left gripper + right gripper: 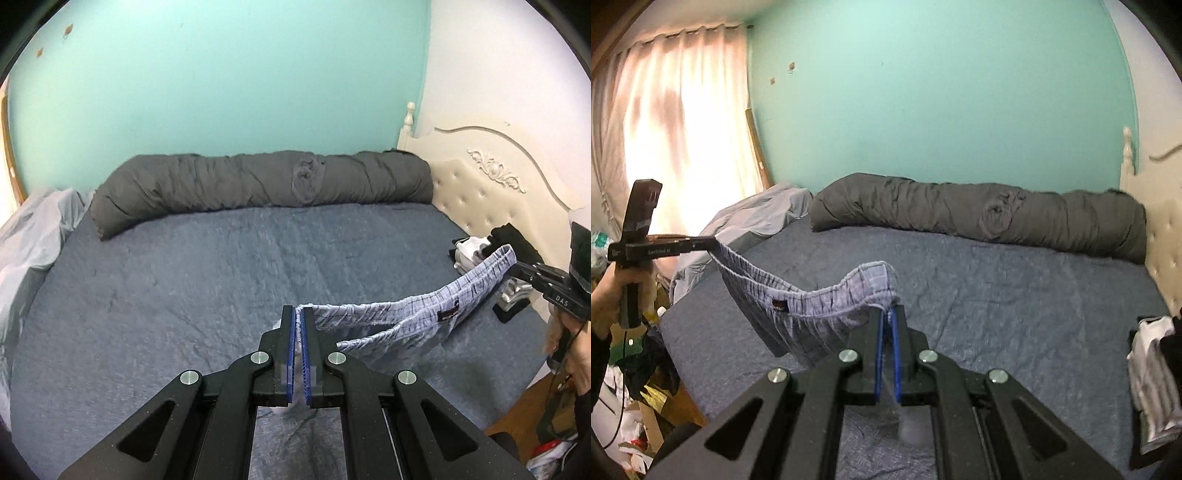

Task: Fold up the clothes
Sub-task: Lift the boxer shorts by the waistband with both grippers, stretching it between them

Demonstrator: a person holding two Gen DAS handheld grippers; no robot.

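Shorts (413, 314) hang stretched by the waistband between my two grippers above the bed (207, 280). My left gripper (298, 314) is clamped on one end of the band, my right gripper (888, 314) on the other. Only the left view shows the carved headboard (491, 177); only the right view shows the curtain (683, 122) and floor clutter (635, 424). Both show the rolled grey duvet (258, 184) and a clothes pile (1152, 376) near the headboard.
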